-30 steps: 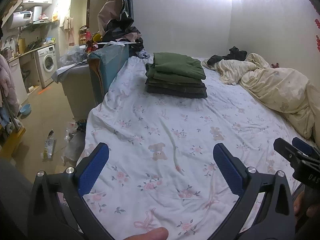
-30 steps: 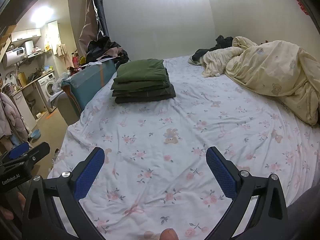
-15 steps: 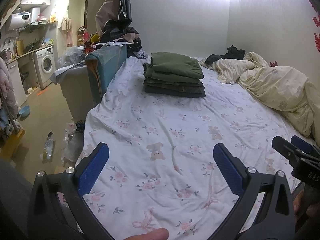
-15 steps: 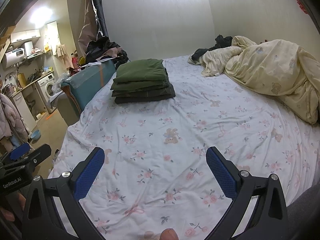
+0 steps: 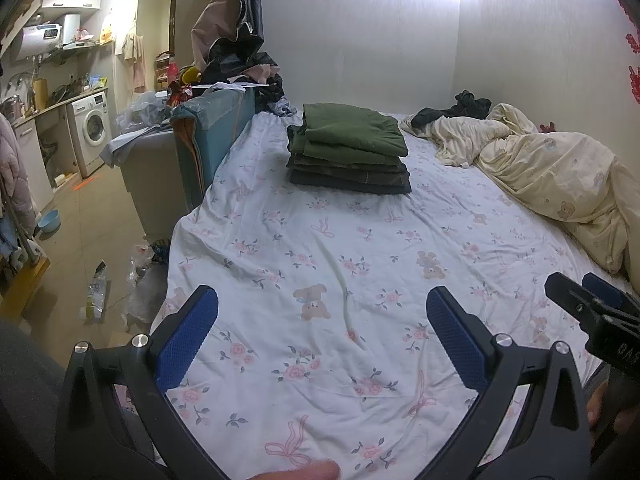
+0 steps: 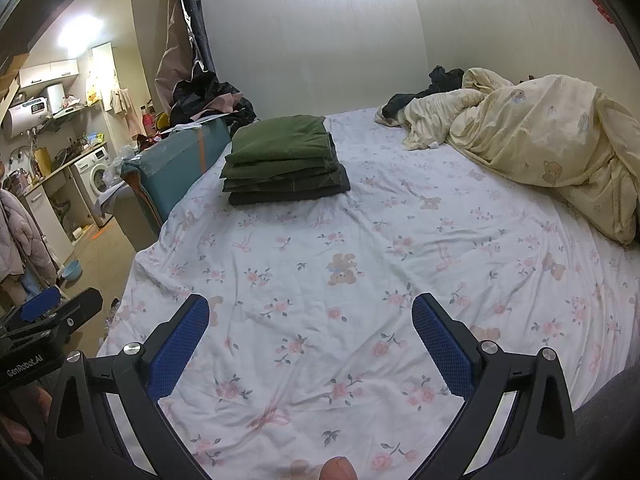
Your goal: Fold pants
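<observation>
— Grippers first: what are they doing?

— My left gripper [image 5: 322, 330] hangs over the near end of the bed with its blue fingers [image 5: 187, 338] spread wide and nothing between them. My right gripper [image 6: 310, 328] is the same, jaws apart, empty, above the flowered sheet [image 6: 360, 280]. Each one shows only as a sliver at the edge of the other's view.

— Anything you can't make out?

— A fingertip at the bottom edge of both views is cut off and blurred. The near edge of the bed is hidden behind the gripper frames.

— And the pants?

— A stack of folded pants [image 5: 348, 148] sits well ahead of both grippers, on the far left part of the sheet beside the teal box [image 5: 212, 136]. Green pairs on top, darker ones beneath, edges fairly square. How many pairs, I can't count. To the right lies a rumpled cream quilt [image 6: 540, 148], with dark clothes [image 6: 424, 96] partly hidden behind it.
</observation>
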A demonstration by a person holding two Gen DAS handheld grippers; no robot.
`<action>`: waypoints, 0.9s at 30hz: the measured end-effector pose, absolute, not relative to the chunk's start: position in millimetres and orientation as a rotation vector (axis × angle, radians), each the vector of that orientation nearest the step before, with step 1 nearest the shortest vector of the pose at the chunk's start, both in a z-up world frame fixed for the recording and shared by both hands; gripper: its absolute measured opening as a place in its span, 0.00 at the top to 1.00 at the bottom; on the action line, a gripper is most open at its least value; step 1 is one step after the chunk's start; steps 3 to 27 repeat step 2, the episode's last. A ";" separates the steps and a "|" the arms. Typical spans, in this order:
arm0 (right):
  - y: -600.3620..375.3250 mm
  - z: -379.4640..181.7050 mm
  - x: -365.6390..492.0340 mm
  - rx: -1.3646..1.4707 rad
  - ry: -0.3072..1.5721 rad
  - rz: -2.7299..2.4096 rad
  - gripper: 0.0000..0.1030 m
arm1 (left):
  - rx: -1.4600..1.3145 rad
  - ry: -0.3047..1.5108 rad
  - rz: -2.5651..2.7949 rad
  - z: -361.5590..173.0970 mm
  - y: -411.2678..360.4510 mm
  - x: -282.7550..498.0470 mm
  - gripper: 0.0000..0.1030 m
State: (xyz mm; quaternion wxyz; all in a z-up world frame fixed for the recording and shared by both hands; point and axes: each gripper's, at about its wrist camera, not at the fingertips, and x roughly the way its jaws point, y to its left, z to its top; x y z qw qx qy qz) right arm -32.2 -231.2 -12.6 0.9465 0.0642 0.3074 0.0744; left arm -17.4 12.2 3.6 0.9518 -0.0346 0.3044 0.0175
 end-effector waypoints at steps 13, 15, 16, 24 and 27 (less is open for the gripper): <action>-231.6 -12.8 -31.9 0.128 0.627 0.152 0.00 | -0.074 0.621 0.034 3.6 12.2 -17.3 0.00; -231.6 -12.8 -31.9 0.128 0.627 0.152 0.00 | -0.074 0.621 0.034 3.6 12.2 -17.3 0.00; -231.6 -12.8 -31.9 0.128 0.627 0.152 0.00 | -0.074 0.621 0.034 3.6 12.2 -17.3 0.00; -231.6 -12.8 -31.9 0.128 0.627 0.152 0.00 | -0.074 0.621 0.034 3.6 12.2 -17.3 0.00; -231.6 -12.8 -31.9 0.128 0.627 0.152 0.00 | -0.074 0.621 0.034 3.6 12.2 -17.3 0.00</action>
